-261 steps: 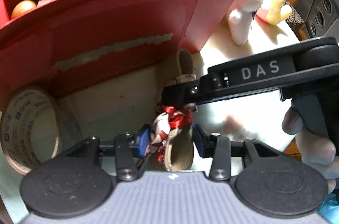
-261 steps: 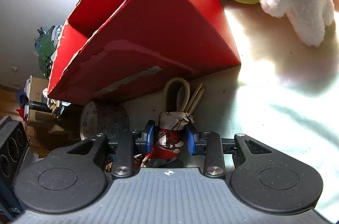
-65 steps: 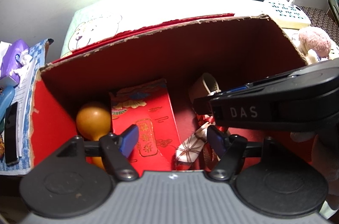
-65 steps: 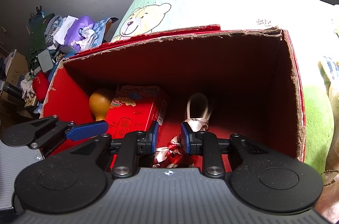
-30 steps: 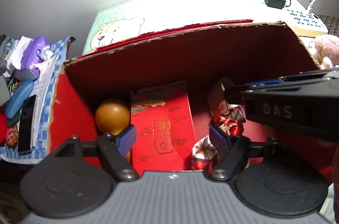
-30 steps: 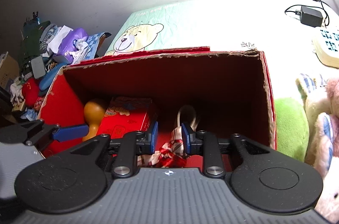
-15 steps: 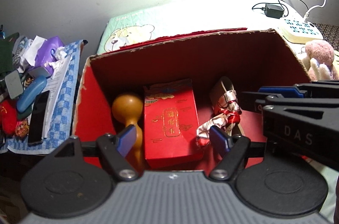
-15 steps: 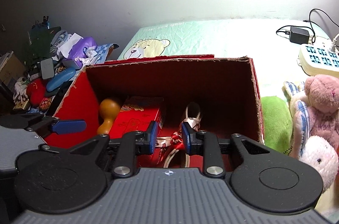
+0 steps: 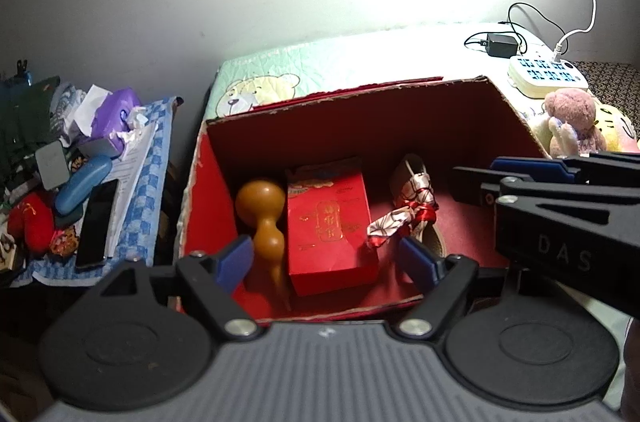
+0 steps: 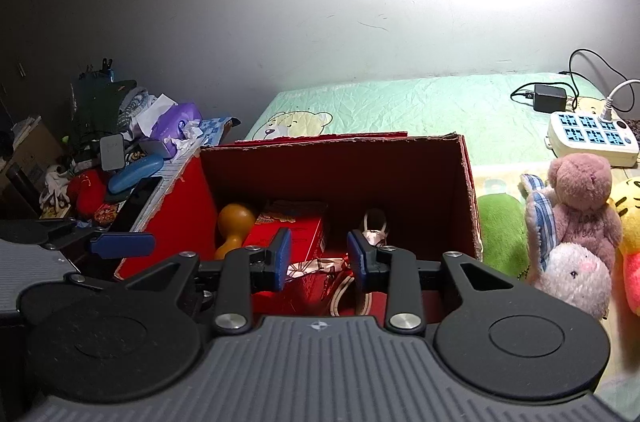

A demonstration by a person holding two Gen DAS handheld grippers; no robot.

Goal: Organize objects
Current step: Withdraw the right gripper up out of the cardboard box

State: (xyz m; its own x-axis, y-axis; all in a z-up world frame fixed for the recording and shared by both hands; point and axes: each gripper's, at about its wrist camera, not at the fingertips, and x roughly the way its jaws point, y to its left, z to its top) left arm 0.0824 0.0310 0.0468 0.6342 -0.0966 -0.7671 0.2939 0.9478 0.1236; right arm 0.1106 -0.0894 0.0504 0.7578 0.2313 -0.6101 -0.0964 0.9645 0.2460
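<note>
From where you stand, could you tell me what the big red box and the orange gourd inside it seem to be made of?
Big red box: corrugated cardboard with a red printed skin, judging by its ragged, torn brown rim.
Orange gourd: smooth with a soft sheen, probably a dried gourd or polished wood, though plastic cannot be ruled out.

In the right wrist view the near wall of the red box (image 10: pixel 168 218) and the gripper's own body hide the box floor, so only the top of the orange gourd (image 10: pixel 236 218) and parts of the ribbon-tied bundle (image 10: pixel 374 222) show. In the left wrist view the right gripper (image 9: pixel 472 182) runs off the right edge and covers the box's right corner. The print on the red packet (image 9: pixel 328 222) is too small to read, and the wall above is blown out white.
</note>
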